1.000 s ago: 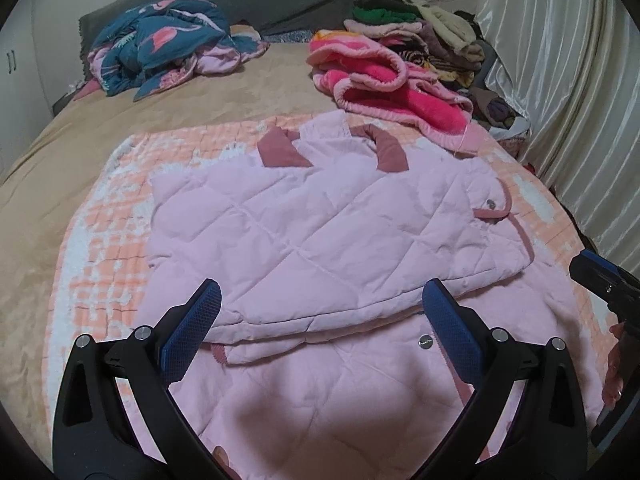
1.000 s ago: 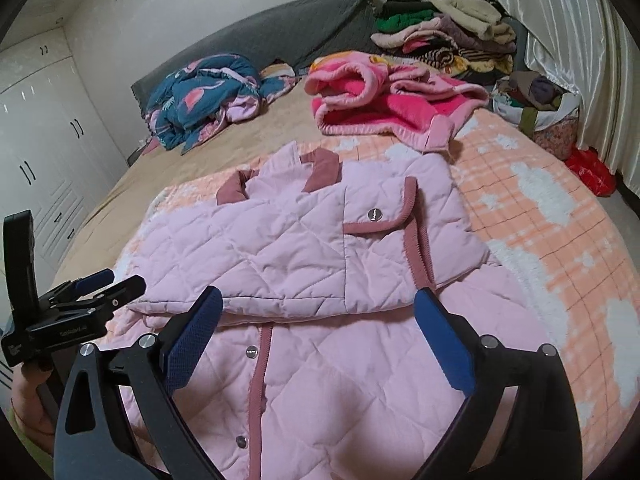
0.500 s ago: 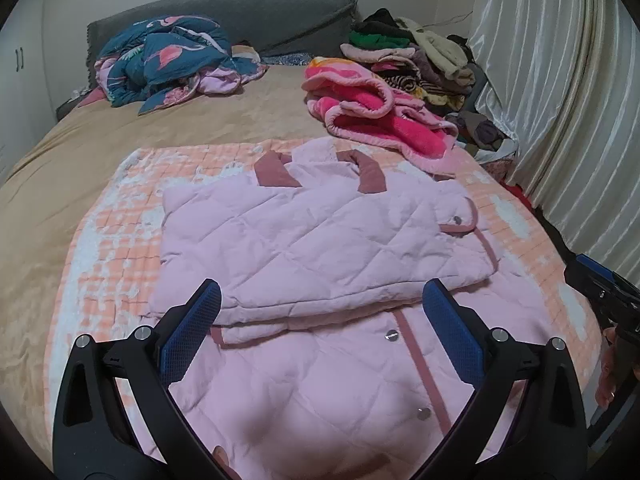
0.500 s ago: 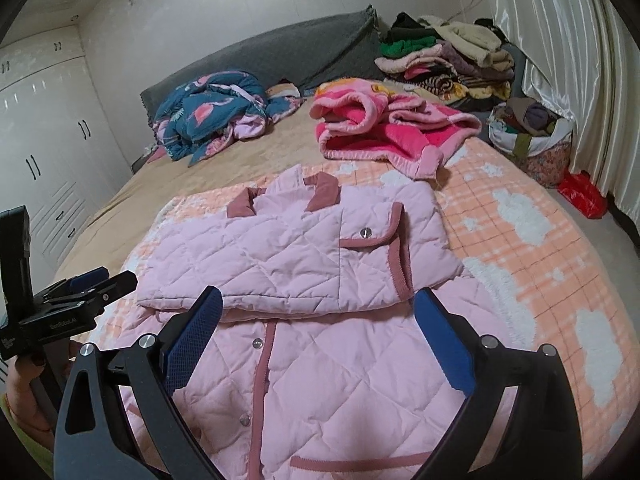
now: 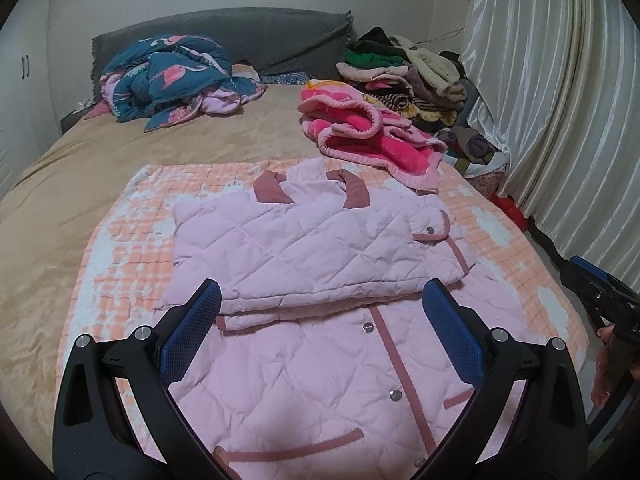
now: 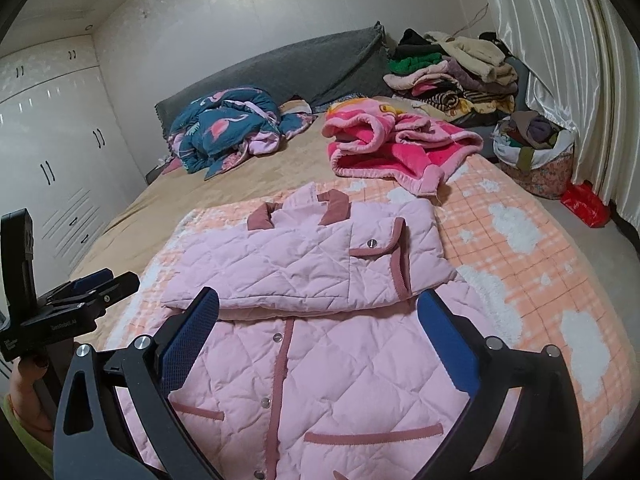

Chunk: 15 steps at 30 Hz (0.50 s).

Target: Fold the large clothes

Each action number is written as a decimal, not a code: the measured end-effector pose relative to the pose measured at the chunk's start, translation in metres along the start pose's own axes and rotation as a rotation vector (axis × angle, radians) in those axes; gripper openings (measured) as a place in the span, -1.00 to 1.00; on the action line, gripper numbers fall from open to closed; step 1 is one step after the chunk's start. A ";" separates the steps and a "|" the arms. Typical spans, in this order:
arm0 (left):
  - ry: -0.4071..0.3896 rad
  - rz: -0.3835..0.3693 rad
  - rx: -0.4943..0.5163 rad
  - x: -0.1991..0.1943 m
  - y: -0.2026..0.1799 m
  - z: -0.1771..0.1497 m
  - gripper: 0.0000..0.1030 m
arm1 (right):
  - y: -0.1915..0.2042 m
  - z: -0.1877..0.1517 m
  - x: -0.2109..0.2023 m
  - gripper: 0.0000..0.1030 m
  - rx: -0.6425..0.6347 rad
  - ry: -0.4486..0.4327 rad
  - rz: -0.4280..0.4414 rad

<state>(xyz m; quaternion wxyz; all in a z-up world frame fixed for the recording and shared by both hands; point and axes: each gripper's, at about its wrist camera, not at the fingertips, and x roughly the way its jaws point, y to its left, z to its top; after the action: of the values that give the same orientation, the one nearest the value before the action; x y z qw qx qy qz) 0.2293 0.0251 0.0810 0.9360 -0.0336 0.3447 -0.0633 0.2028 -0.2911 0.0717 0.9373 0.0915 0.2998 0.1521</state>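
A pale pink quilted jacket (image 5: 320,248) with dark pink collar and trim lies on an orange-and-white checked blanket (image 5: 120,248) on the bed. Its upper part is folded across over the buttoned lower part (image 5: 320,380). It also shows in the right wrist view (image 6: 304,264). My left gripper (image 5: 320,332) is open and empty, held above the jacket's near half. My right gripper (image 6: 316,332) is open and empty, also above the near half. Each gripper shows at the edge of the other's view: the right one (image 5: 600,296), the left one (image 6: 80,296).
A pink fleece garment (image 5: 368,136) lies behind the jacket. A blue flamingo-print quilt (image 5: 172,76) is bunched at the grey headboard. A pile of folded clothes (image 5: 404,72) sits at the back right. A basket of clothes (image 6: 536,152) and curtains (image 5: 560,100) stand right.
Both grippers have pulled back and up from the jacket, so more of its buttoned lower half and the room shows. The jacket has not moved.
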 end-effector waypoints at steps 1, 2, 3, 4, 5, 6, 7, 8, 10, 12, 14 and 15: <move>-0.003 0.002 -0.002 -0.004 0.000 0.000 0.84 | 0.001 0.000 -0.004 0.92 -0.002 -0.005 0.004; -0.008 0.002 -0.004 -0.008 -0.001 0.000 0.84 | 0.003 0.001 -0.007 0.92 -0.003 -0.012 0.007; -0.011 0.003 -0.005 -0.011 -0.001 0.000 0.84 | 0.004 0.002 -0.011 0.92 -0.004 -0.018 0.009; -0.018 0.006 -0.005 -0.015 -0.001 0.000 0.84 | 0.005 0.002 -0.015 0.92 -0.004 -0.025 0.011; -0.022 0.010 -0.004 -0.019 -0.002 0.000 0.84 | 0.006 0.003 -0.019 0.92 -0.007 -0.030 0.013; -0.025 0.012 -0.004 -0.022 -0.002 0.000 0.84 | 0.007 0.004 -0.022 0.92 -0.008 -0.035 0.014; -0.027 0.015 -0.004 -0.025 -0.002 0.000 0.84 | 0.008 0.004 -0.027 0.92 -0.011 -0.042 0.016; -0.029 0.017 -0.005 -0.028 -0.002 0.000 0.84 | 0.009 0.004 -0.030 0.92 -0.013 -0.046 0.017; -0.039 0.014 -0.007 -0.035 -0.003 -0.001 0.84 | 0.011 0.005 -0.039 0.92 -0.018 -0.056 0.021; -0.046 0.019 -0.007 -0.041 -0.005 -0.002 0.84 | 0.012 0.005 -0.045 0.92 -0.021 -0.060 0.022; -0.050 0.021 0.000 -0.047 -0.008 -0.003 0.84 | 0.014 0.004 -0.052 0.92 -0.023 -0.068 0.025; -0.050 0.023 0.004 -0.049 -0.010 -0.004 0.84 | 0.014 0.004 -0.055 0.92 -0.024 -0.071 0.025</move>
<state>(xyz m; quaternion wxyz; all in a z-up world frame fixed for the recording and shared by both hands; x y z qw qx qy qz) 0.1889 0.0222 0.1107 0.9450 -0.0293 0.3214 -0.0527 0.1589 -0.2971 0.1079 0.9464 0.0895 0.2632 0.1642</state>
